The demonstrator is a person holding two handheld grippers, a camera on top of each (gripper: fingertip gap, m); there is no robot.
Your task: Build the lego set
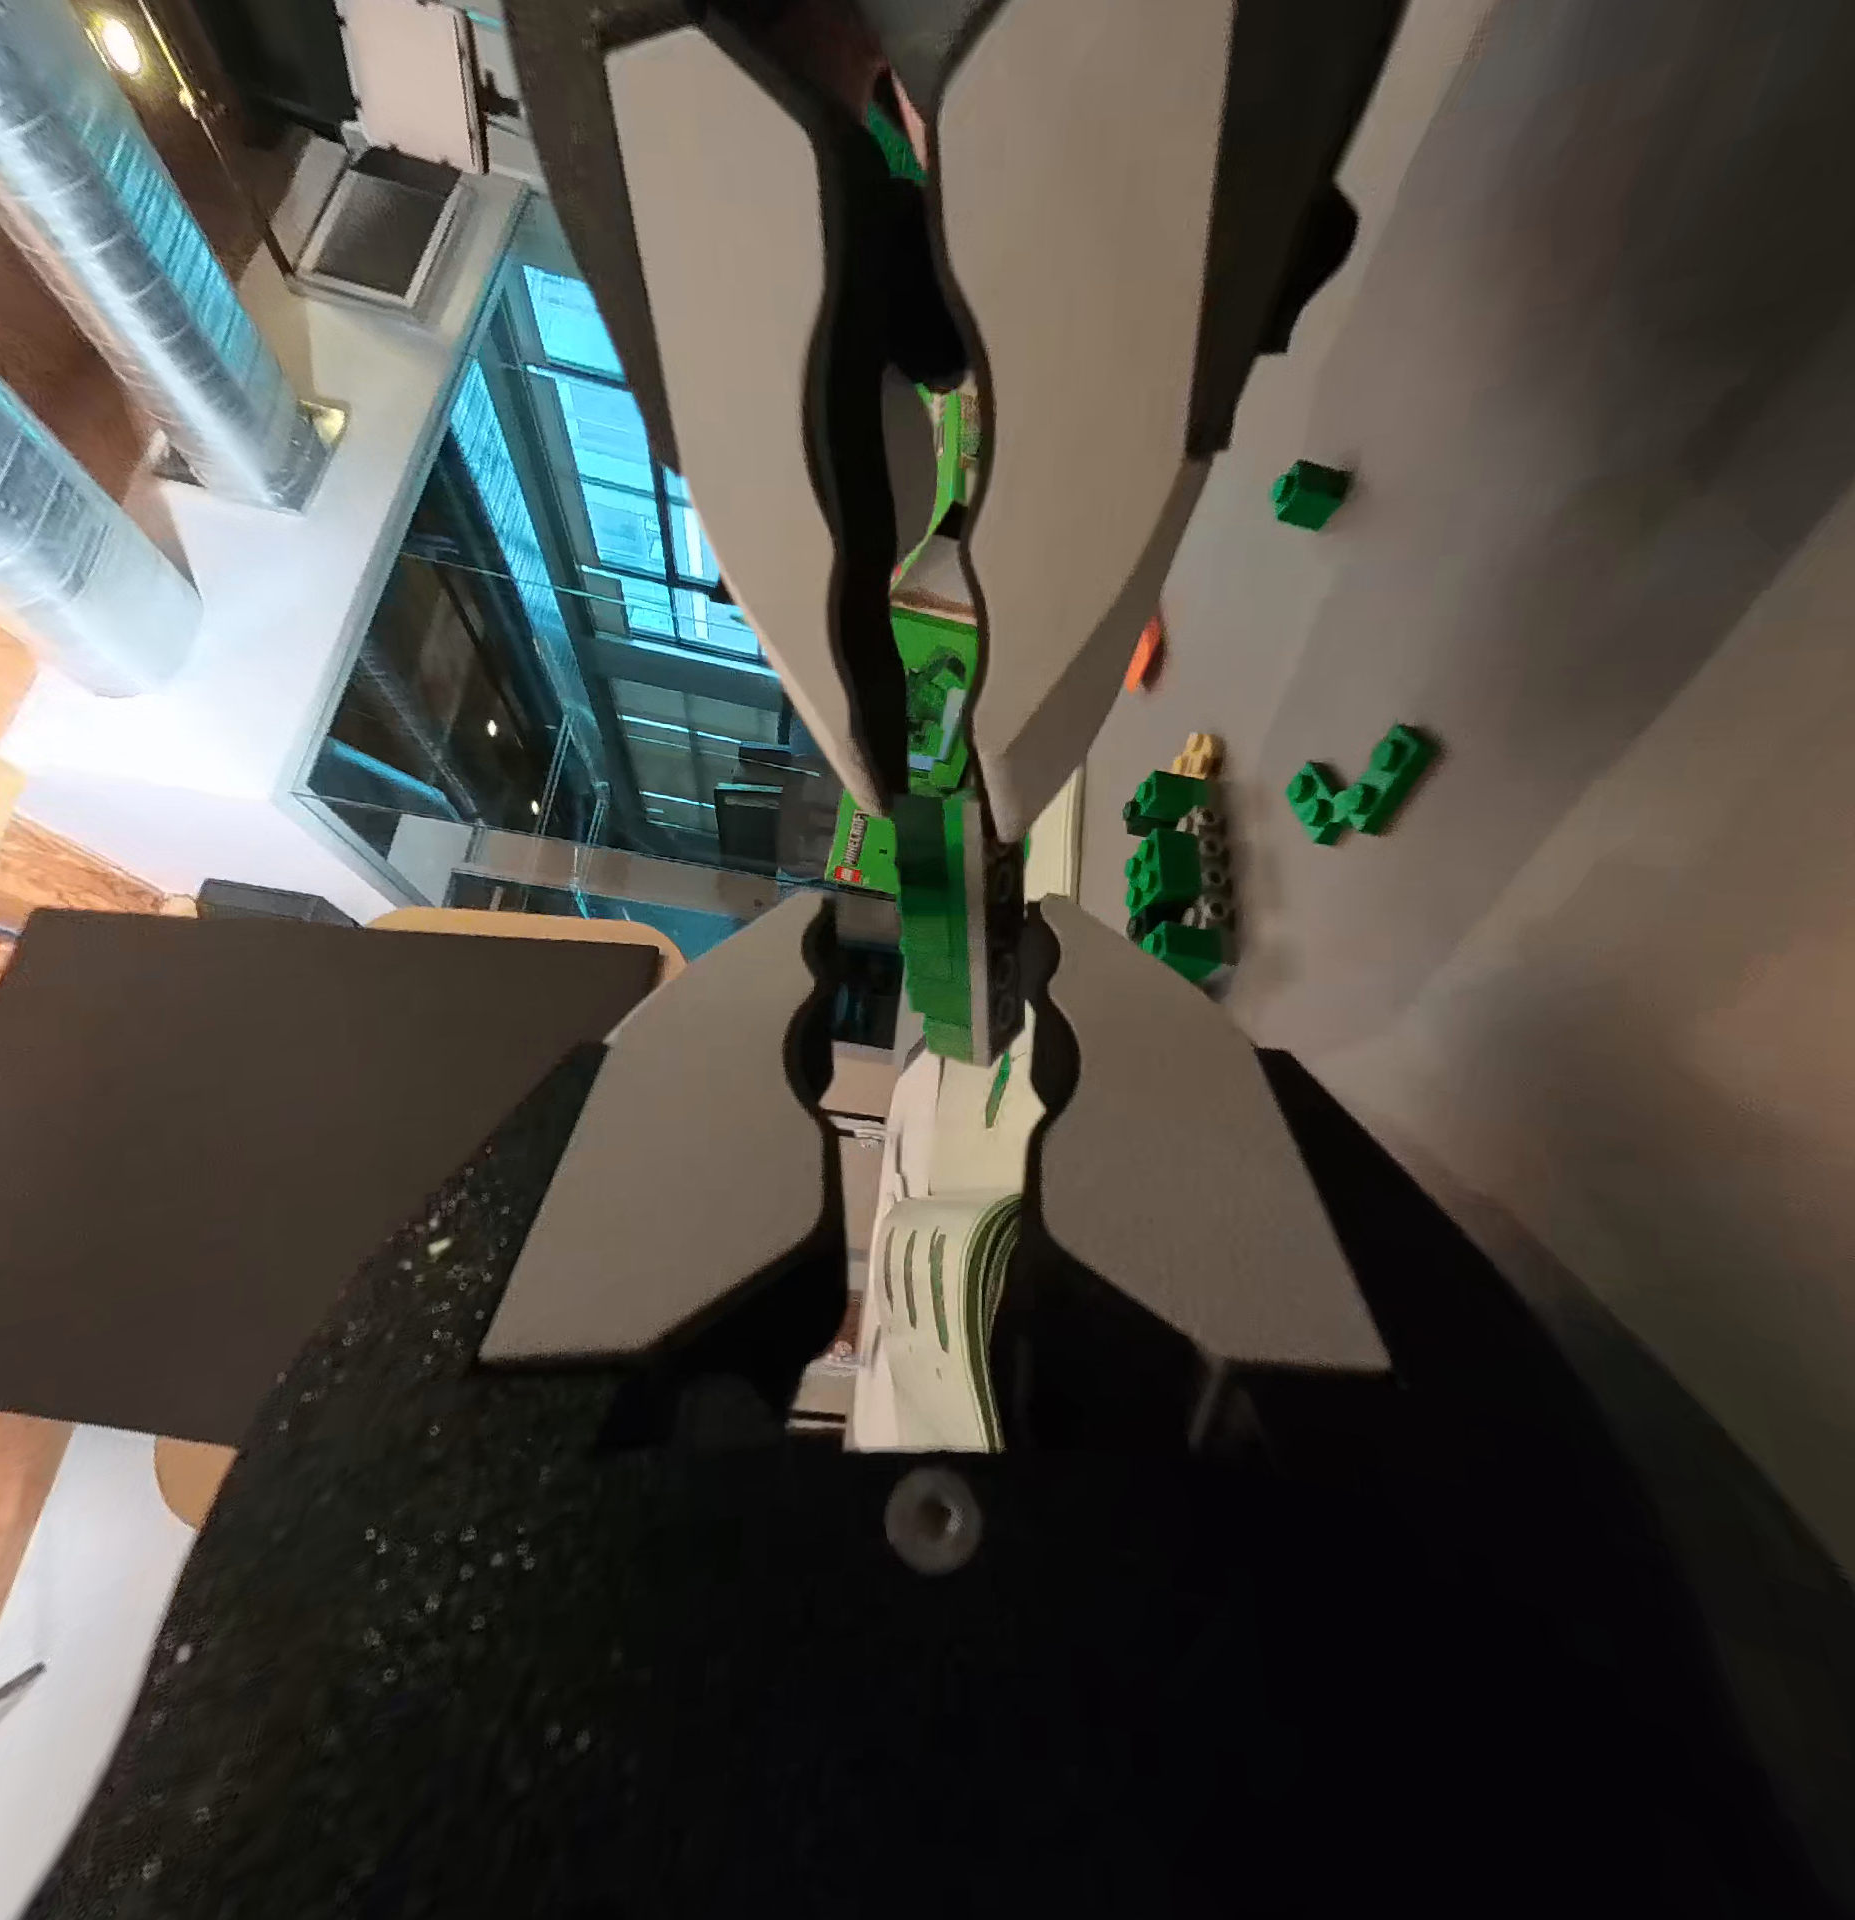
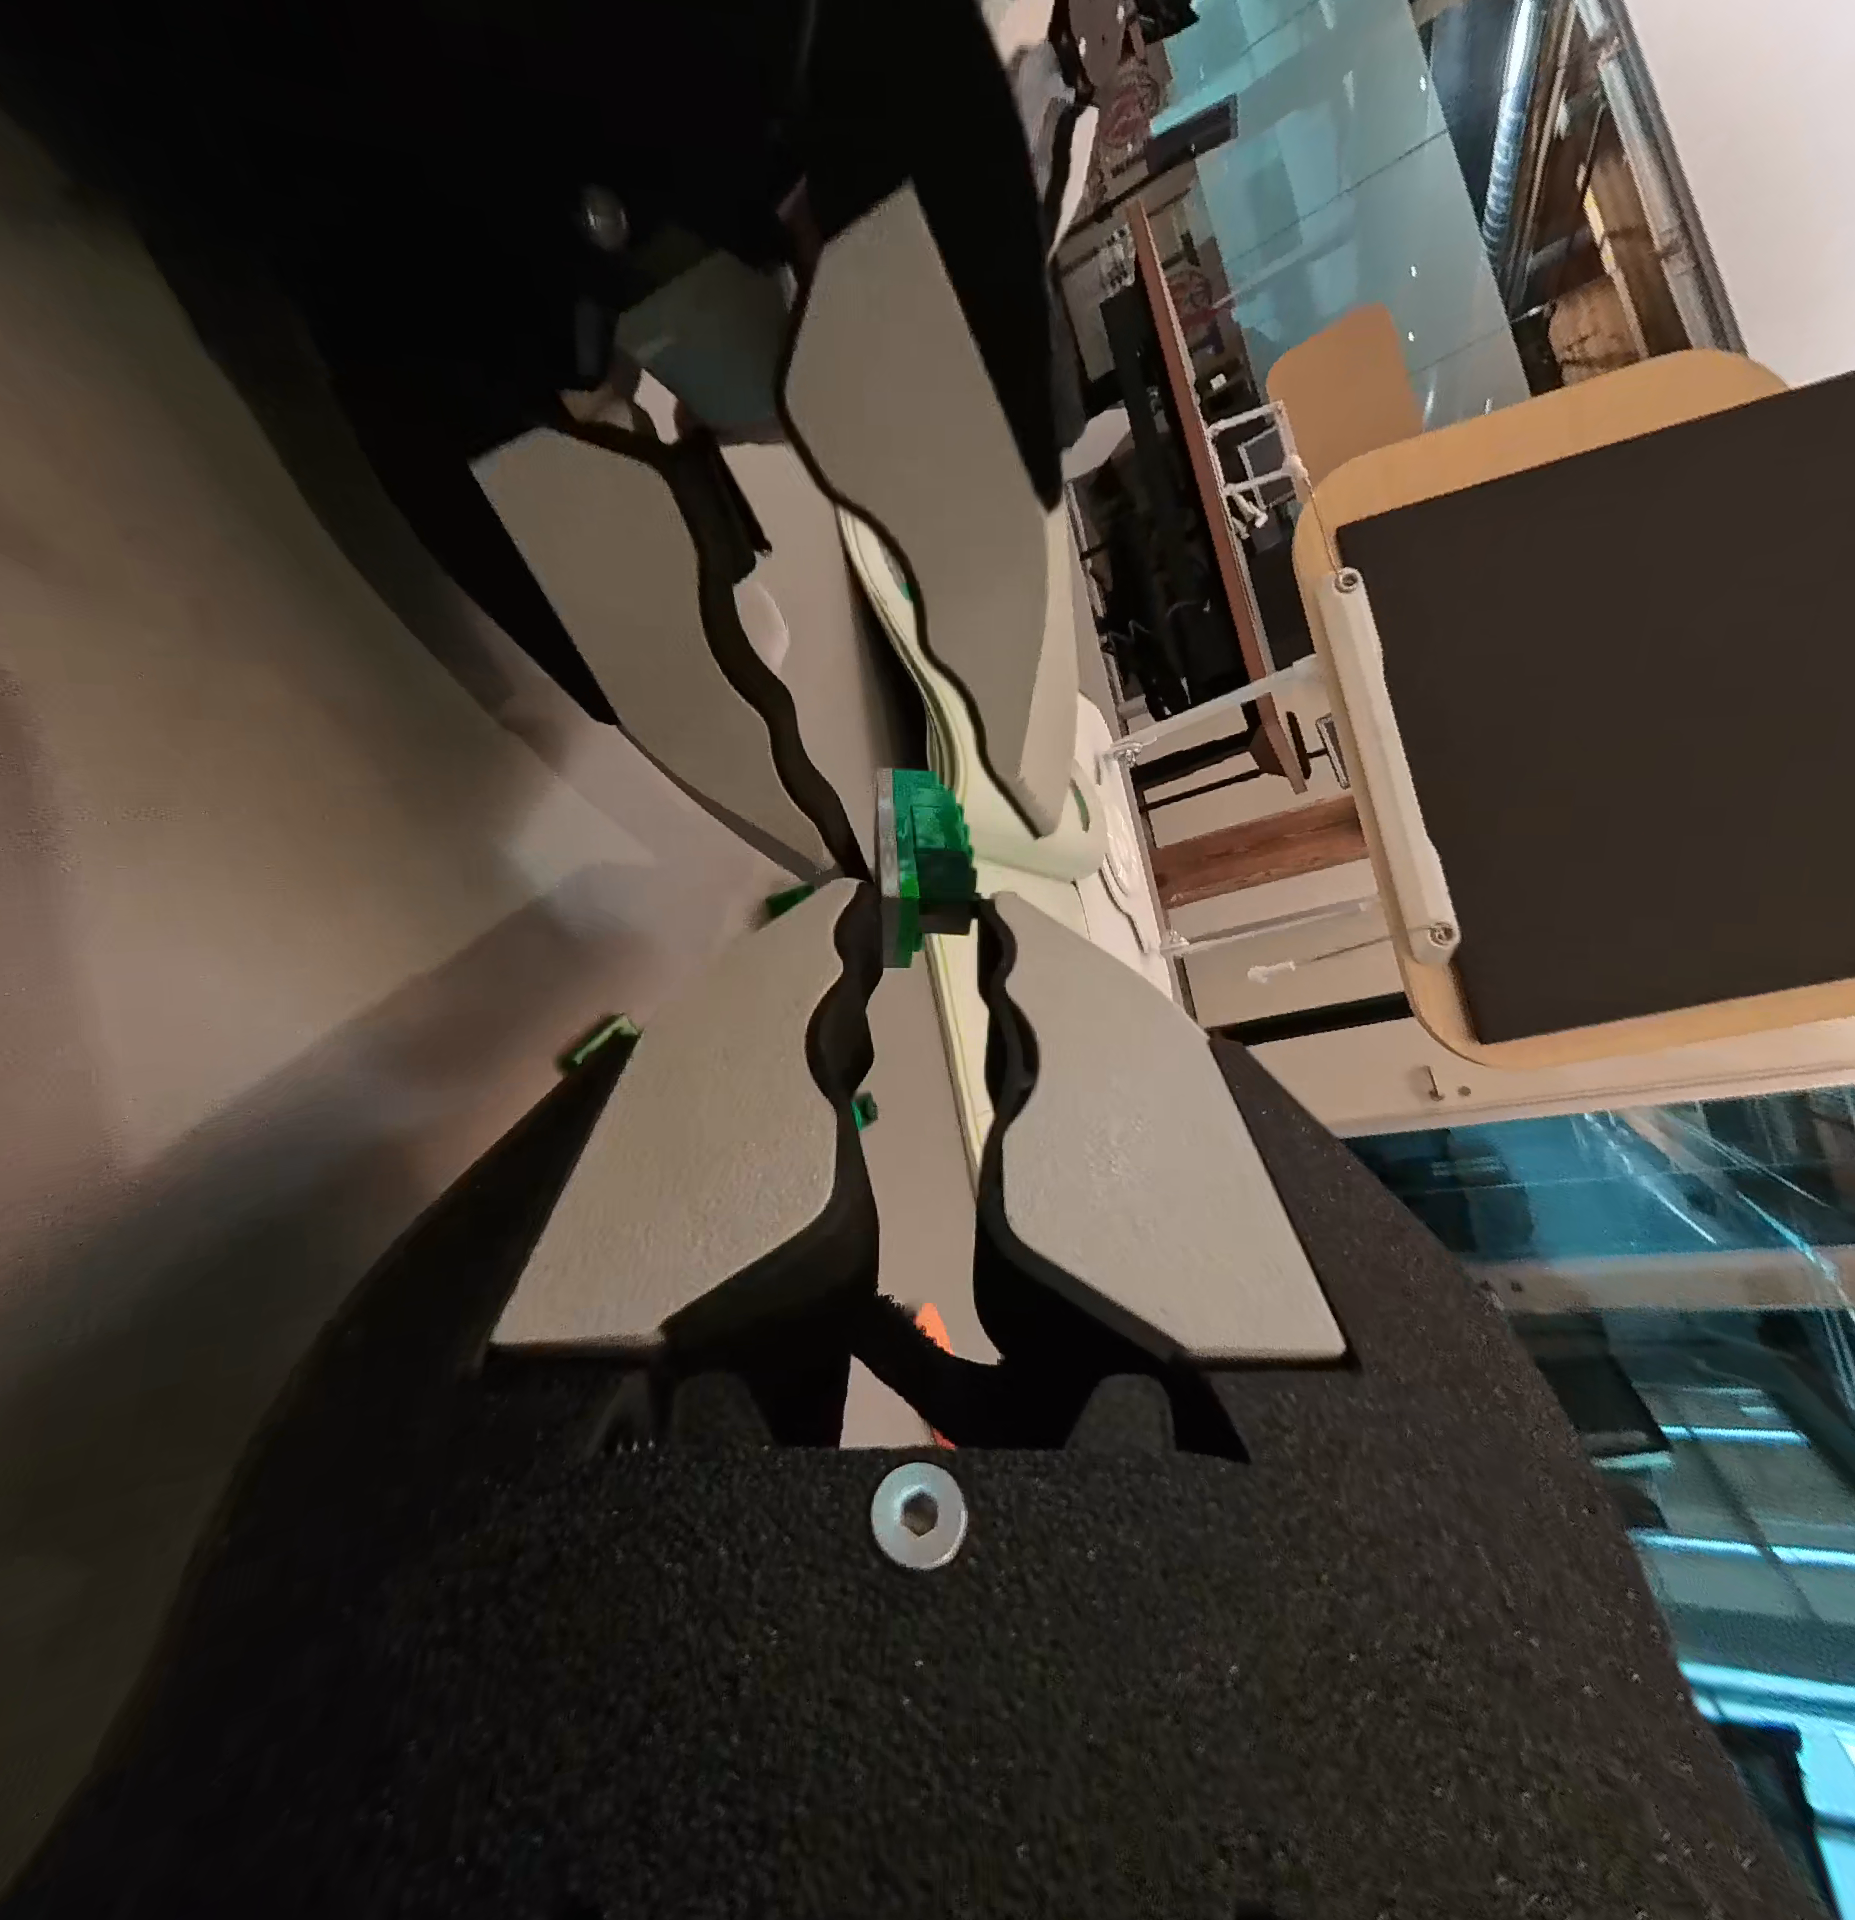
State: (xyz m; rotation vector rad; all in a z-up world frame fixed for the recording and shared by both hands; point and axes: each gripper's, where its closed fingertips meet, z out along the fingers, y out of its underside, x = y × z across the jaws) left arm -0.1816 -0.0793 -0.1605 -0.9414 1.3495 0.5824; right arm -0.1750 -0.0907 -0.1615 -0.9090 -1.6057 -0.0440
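Observation:
A small lego assembly (image 1: 944, 935) of green bricks on a dark grey plate is held in the air between the two grippers. My left gripper (image 1: 928, 920) surrounds its lower part. One finger lies against the grey plate, and a gap shows on the other side. My right gripper (image 1: 938, 816) comes from the top of this view and pinches the assembly's far end. In the right wrist view the assembly (image 2: 928, 842) sits at my right gripper's (image 2: 921, 902) tips, and the left gripper (image 2: 938, 847) faces it from above.
Loose green bricks (image 1: 1359, 790) lie on the grey table (image 1: 1525, 623), with a green and grey cluster (image 1: 1177, 883), a single green brick (image 1: 1307, 494) and an orange piece (image 1: 1146, 655). A green box (image 1: 933, 707) and a white booklet (image 1: 944, 1320) lie behind. A dark-backed chair (image 2: 1629, 727) stands beyond the table.

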